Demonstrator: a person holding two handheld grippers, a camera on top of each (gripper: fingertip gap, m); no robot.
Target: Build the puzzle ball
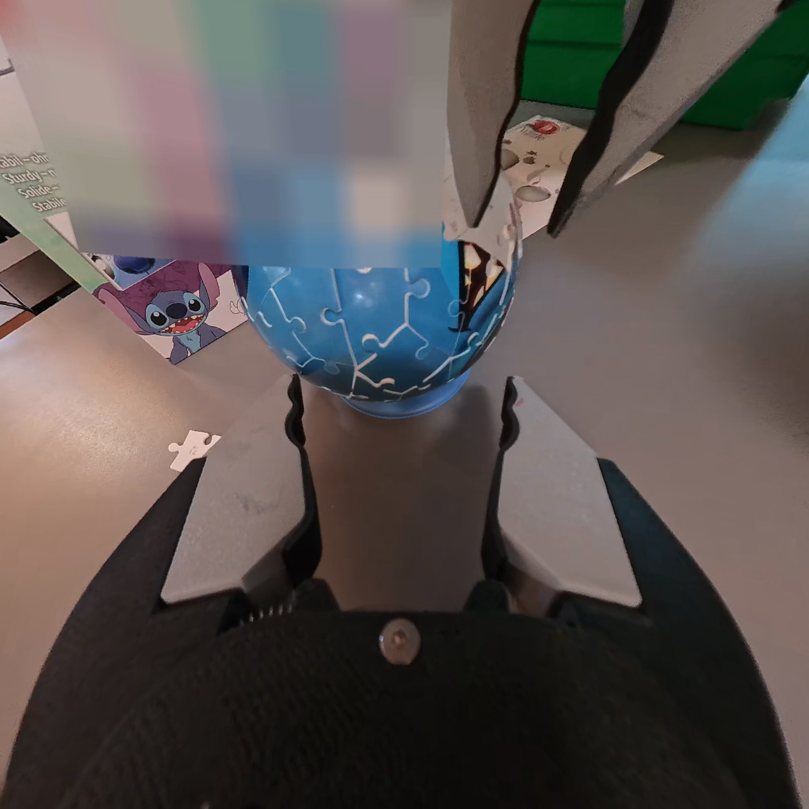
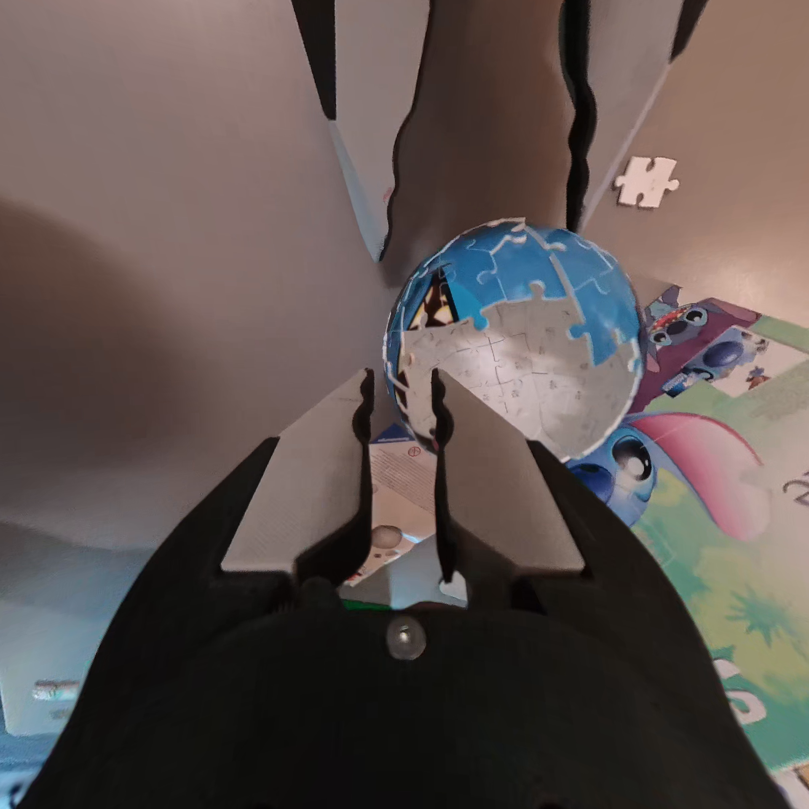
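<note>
The left gripper [image 1: 402,385] has its fingers spread wide with nothing between them; they hover low over the grey table [image 1: 656,394], the tips just near the blue stand [image 1: 407,405] that carries the puzzle ball [image 1: 376,324]. The right gripper [image 2: 400,376] comes down from above at the far right of the ball, its fingers parted by a narrow gap. One fingertip [image 2: 435,381] lies against the open rim of the shell, and whether it pinches a piece there cannot be told.

The puzzle ball is a partly built blue sphere, upright on its stand, its top missing so that the pale inner faces of the pieces [image 2: 516,363] show in the right wrist view. A loose puzzle piece [image 1: 192,448] lies white side up on the table, near and left of the ball, just beside the left gripper's left finger. Behind the ball on the left stands the puzzle box [image 1: 175,315] with a blue cartoon creature on it. A printed instruction sheet [image 1: 543,149] lies far right, and green crates [image 1: 569,52] stand beyond it.
</note>
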